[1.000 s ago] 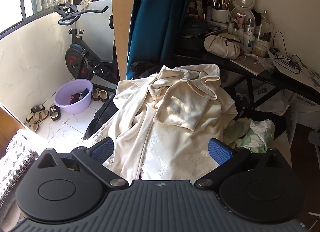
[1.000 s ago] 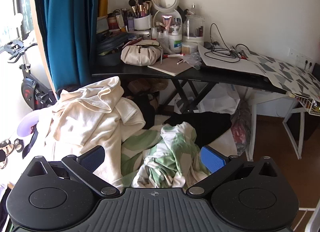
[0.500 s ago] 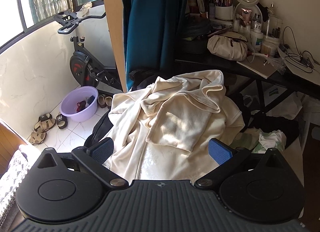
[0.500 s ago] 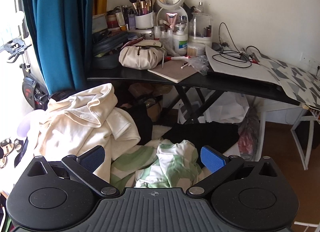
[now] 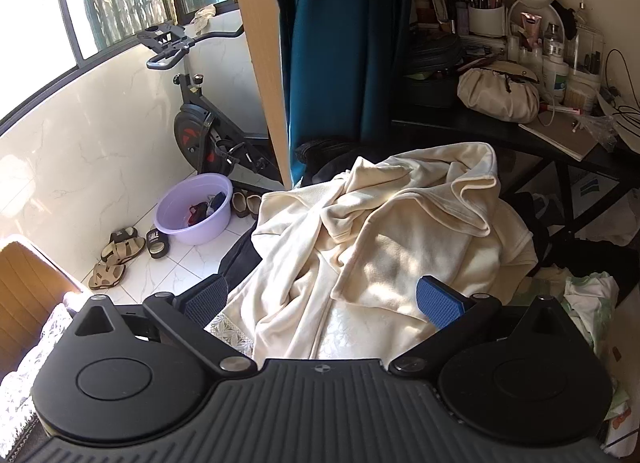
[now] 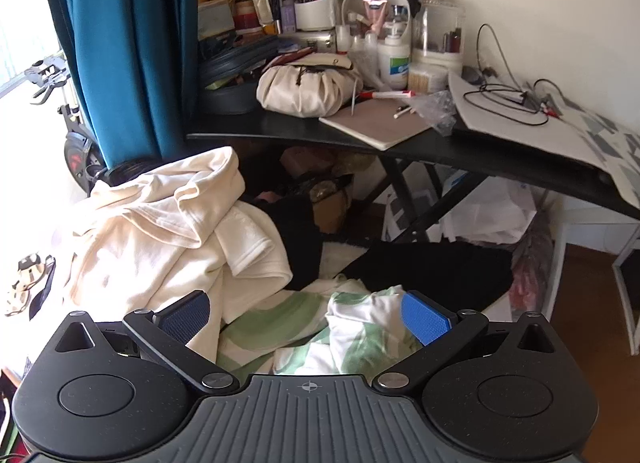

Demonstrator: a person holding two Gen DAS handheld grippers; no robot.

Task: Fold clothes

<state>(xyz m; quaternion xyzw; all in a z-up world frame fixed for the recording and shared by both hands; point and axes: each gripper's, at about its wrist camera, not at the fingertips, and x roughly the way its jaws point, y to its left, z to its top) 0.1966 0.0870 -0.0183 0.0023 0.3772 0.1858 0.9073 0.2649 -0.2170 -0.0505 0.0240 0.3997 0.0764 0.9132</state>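
A cream hooded garment (image 5: pixel 384 239) lies crumpled in a heap in front of my left gripper (image 5: pixel 322 301). The left gripper is open and empty, its blue pads spread above the garment's near part. The same cream garment (image 6: pixel 160 239) shows at the left of the right wrist view. A green and white garment (image 6: pixel 320 327) lies bunched below my right gripper (image 6: pixel 306 317), which is open and empty. A black garment (image 6: pixel 432 267) lies beyond it.
A cluttered black desk (image 6: pixel 480 151) with a cream bag (image 6: pixel 308 87), a mirror and bottles stands behind the clothes. A teal curtain (image 5: pixel 344 43) hangs at the back. An exercise bike (image 5: pixel 200 131), a purple basin (image 5: pixel 196 207) and sandals (image 5: pixel 120 251) are on the tiled floor at left.
Both grippers have drawn back and tilted upward, so the clothes sit lower in both views and more of the desk shows. Both stay open and empty.
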